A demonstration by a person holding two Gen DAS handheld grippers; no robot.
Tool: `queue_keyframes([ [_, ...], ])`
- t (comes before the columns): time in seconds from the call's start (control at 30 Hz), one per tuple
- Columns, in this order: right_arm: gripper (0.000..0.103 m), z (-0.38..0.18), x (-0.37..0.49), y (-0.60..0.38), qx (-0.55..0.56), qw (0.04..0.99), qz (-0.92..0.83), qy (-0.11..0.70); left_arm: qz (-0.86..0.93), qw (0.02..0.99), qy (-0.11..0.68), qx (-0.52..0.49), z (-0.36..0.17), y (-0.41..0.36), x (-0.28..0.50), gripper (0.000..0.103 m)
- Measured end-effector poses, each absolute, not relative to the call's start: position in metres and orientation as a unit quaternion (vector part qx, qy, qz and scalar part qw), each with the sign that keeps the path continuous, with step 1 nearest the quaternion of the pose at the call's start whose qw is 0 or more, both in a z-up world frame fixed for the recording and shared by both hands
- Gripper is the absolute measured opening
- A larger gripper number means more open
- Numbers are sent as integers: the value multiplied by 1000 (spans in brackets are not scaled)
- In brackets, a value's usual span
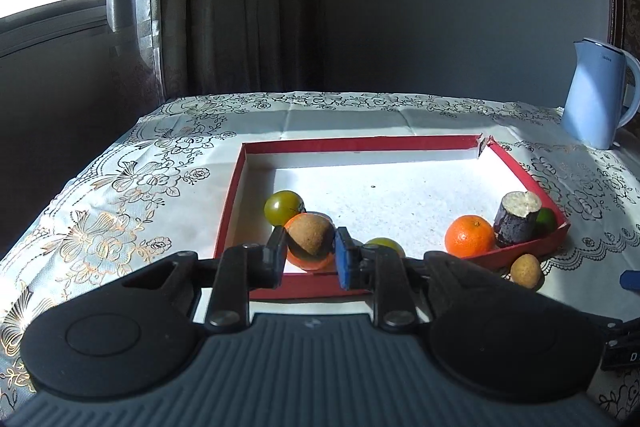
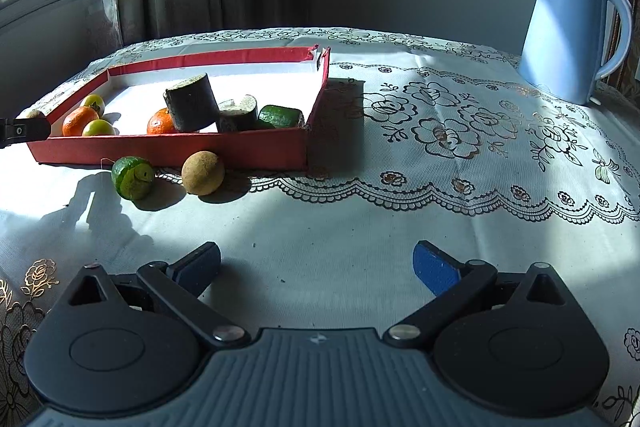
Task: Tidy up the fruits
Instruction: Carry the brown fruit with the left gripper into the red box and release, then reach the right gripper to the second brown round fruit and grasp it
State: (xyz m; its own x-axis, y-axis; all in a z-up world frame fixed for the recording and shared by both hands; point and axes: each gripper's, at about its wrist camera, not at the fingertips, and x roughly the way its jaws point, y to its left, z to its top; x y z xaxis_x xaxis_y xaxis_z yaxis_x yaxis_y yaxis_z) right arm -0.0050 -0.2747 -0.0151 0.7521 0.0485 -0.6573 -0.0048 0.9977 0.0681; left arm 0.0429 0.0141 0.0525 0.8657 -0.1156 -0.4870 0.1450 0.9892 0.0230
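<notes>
Your left claw (image 1: 310, 255) grips a brown round fruit (image 1: 310, 237) above the red tray's (image 1: 360, 143) near-left corner, over an orange (image 1: 310, 261) inside. Your right claw (image 2: 316, 267) gapes wide and empty above the table's (image 2: 400, 195) near edge, well short of the second brown fruit (image 2: 202, 173).

A round brown fruit (image 1: 310, 237) sits clamped between the left gripper's fingers (image 1: 275, 255), above the red tray (image 1: 230, 203). Ahead of the right gripper's spread fingers (image 2: 434, 273), a second brown fruit (image 2: 203, 173) and a green one (image 2: 132, 177) lie against the tray's front wall.
</notes>
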Motion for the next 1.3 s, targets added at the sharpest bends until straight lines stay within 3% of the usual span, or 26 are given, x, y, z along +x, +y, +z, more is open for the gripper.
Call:
queue_keyframes([
  [0.1,103,-15,-5,-275,33,935,15,352,-48,964,260,26,52,23,68,26],
  [0.23,103,-15,-5,-276,35,936,16,351,-38,967,252,20,48,29,57,68],
  [0.4,103,-15,-4,-275,33,936,15,351,-58,964,260,13,34,32,18,74],
  [0.47,103,-15,-4,-275,33,936,15,351,-59,962,267,6,27,32,9,82],
  [0.53,103,-15,-4,-275,33,936,15,351,-54,961,271,6,21,30,4,98],
  [0.6,103,-15,-4,-275,33,936,16,351,-49,960,277,3,15,28,2,103],
  [0.8,103,-15,-5,-274,32,936,15,351,-51,942,332,6,3,26,11,103],
  [1.3,103,-15,-4,-274,31,936,15,351,-46,940,337,19,1,22,11,103],
])
